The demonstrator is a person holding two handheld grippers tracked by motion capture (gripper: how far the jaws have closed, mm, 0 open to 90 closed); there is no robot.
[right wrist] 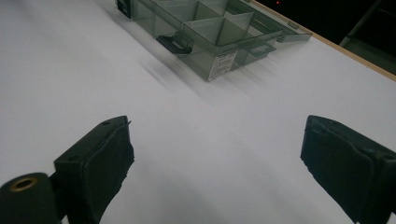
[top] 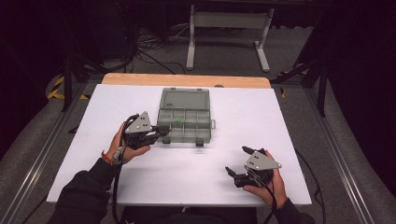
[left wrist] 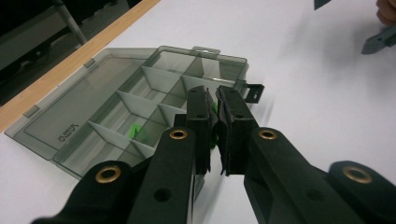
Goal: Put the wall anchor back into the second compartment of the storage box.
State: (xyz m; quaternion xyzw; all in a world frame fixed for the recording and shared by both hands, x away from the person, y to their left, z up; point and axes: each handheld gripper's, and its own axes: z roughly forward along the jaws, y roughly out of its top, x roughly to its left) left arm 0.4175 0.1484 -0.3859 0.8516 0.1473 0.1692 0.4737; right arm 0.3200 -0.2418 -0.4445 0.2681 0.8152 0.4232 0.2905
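A smoky clear compartment box (top: 184,122) lies open in the middle of the white table, its lid (top: 183,99) folded flat toward the far side. One small green piece (top: 177,122) (left wrist: 135,132) rests in a compartment. My left gripper (top: 164,132) (left wrist: 213,100) hovers at the box's near left corner, shut on another small green piece (left wrist: 214,138) that peeks out between its pads. My right gripper (top: 236,159) (right wrist: 217,135) is held low over bare table at the near right, jaws wide open with nothing between them. The box (right wrist: 210,35) lies ahead of it.
The box's black front latches (right wrist: 175,43) (left wrist: 254,91) stick out toward the near side. A wooden strip (top: 187,80) edges the table's far side. Cables trail from both grippers off the near edge. White tabletop (top: 261,116) surrounds the box.
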